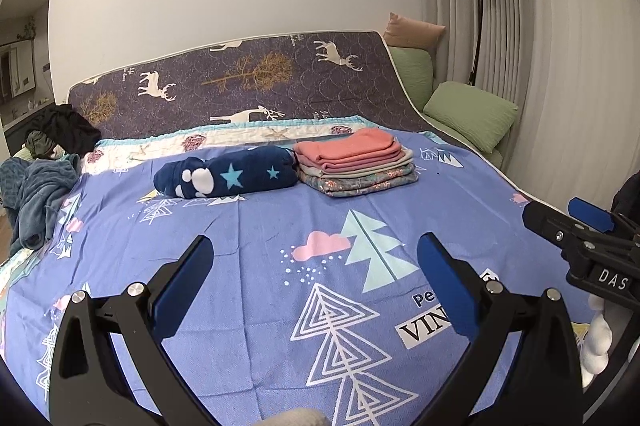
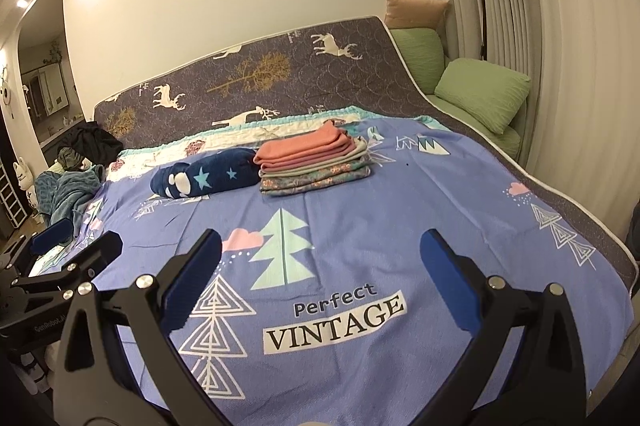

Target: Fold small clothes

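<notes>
A stack of folded small clothes [image 1: 356,162] [image 2: 314,162], coral on top and floral at the bottom, lies far back on the blue printed bedsheet [image 1: 260,234] [image 2: 360,210]. A rolled navy fleece with stars [image 1: 228,176] [image 2: 204,178] rests against its left side. My left gripper [image 1: 316,258] hovers open over the near part of the sheet, holding nothing. My right gripper [image 2: 320,254] is open and empty as well, above the "Perfect VINTAGE" print [image 2: 336,318]. Each gripper shows in the other's view: the right gripper [image 1: 560,222] and the left gripper [image 2: 76,246].
A heap of unfolded clothes, teal and dark [image 1: 36,186] [image 2: 72,186], sits at the bed's far left edge. A deer-print mattress [image 1: 240,82] leans against the wall. Green pillows [image 1: 468,114] [image 2: 480,94] and a black floor lamp [image 1: 480,18] stand at the right by the curtain.
</notes>
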{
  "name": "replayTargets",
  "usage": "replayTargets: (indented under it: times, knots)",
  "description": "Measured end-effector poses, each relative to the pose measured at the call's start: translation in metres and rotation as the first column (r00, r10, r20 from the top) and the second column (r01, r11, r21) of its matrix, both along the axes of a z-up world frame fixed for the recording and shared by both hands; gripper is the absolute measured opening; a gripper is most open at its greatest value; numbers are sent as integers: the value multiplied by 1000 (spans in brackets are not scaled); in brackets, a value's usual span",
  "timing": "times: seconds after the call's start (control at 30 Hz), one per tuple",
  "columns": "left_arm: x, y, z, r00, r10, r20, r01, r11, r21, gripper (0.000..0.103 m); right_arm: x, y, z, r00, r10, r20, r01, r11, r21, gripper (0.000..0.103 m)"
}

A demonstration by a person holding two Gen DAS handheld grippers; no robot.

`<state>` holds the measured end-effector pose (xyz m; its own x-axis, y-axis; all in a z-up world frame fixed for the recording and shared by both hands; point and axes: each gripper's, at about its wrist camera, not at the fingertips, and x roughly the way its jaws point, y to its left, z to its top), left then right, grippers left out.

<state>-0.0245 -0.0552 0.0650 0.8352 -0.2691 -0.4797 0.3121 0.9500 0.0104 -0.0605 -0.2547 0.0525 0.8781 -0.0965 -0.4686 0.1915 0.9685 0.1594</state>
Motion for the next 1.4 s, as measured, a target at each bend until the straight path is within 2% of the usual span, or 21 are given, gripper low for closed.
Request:
replayTargets:
  times: [0.47, 0.8, 1.4]
  knots:
    - [7, -7, -6, 1000, -3, -19, 3, 1000, 11, 102, 10, 0, -9, 1000, 1, -31, -2, 1000, -8, 101]
    - [9, -9, -10, 999, 43, -28, -42, 999, 26, 102, 11, 0, -11, 999, 5, -35, -5, 1000, -8, 101]
    - [5, -12, -10, 999, 29, -20, -29, 999, 27, 102, 11, -2, -14, 999, 3, -38, -4, 1000, -7, 101]
